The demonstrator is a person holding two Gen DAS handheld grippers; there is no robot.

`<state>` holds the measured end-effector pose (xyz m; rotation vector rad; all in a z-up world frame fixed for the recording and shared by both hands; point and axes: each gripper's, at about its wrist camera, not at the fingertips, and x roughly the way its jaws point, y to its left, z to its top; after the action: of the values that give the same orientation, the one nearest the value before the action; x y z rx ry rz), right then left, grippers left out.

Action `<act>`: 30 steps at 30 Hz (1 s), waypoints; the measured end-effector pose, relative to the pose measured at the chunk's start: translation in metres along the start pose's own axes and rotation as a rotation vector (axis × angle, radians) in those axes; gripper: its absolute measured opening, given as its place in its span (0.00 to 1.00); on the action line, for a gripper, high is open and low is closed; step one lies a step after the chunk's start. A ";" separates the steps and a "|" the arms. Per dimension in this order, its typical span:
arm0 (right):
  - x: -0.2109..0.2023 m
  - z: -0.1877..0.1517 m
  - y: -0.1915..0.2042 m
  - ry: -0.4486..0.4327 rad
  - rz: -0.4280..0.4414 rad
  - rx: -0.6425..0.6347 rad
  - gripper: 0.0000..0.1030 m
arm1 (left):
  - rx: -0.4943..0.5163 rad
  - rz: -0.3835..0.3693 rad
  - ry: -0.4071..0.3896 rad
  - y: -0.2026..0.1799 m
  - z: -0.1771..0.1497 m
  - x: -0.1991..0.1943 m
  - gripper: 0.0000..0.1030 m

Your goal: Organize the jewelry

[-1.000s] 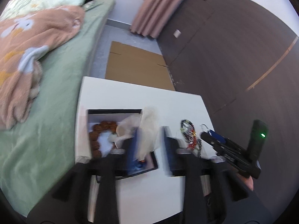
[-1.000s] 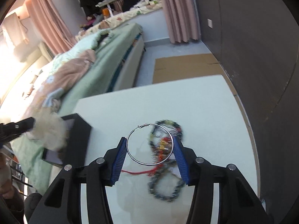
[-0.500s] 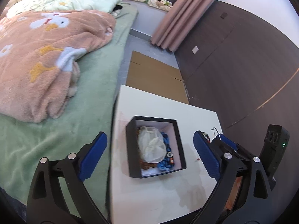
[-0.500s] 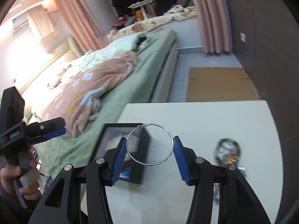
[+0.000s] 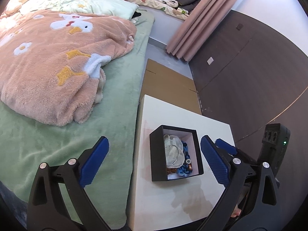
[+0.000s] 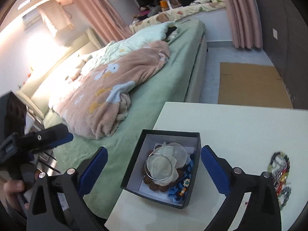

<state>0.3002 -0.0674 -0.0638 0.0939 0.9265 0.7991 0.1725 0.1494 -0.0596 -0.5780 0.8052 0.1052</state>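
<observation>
A black box (image 5: 176, 128) (image 6: 132, 165) stands on the white table (image 5: 173, 202) near its bed-side edge. Inside lie a white pouch (image 5: 173, 150) (image 6: 177, 152), a large silver hoop (image 5: 180, 154) (image 6: 159, 154) on top of it, brown beads (image 6: 154, 186) and a blue chain (image 5: 185, 169) (image 6: 181, 190). My left gripper (image 5: 154, 144) is open above the box's left side, holding nothing. My right gripper (image 6: 154, 153) hovers over the box; its jaws are opening and nothing is gripped between them. A heap of beaded bracelets (image 6: 279, 173) lies on the table to the right.
A green bed (image 5: 57, 134) with a pink fleece blanket (image 5: 57, 67) runs along the table's left edge. Flat cardboard (image 5: 169, 84) lies on the floor beyond the table, beside a dark wall (image 5: 250, 77). A hand (image 6: 13, 188) holds the left gripper's handle.
The right gripper carried the silver hoop from the bracelets to the box and let go; the hoop now lies on the pouch. The left gripper dropped the pouch into the box, opened and drew back.
</observation>
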 end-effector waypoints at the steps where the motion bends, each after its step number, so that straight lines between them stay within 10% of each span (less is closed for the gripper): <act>1: -0.004 -0.002 -0.004 -0.004 -0.017 0.003 0.92 | 0.000 -0.001 0.003 0.000 -0.001 0.001 0.93; 30: -0.132 -0.101 -0.158 -0.177 -0.369 0.363 0.92 | 0.232 -0.146 0.154 -0.127 -0.038 0.070 0.93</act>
<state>0.2709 -0.2918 -0.0992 0.2966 0.8789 0.2709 0.2352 0.0141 -0.0732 -0.4270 0.9078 -0.1673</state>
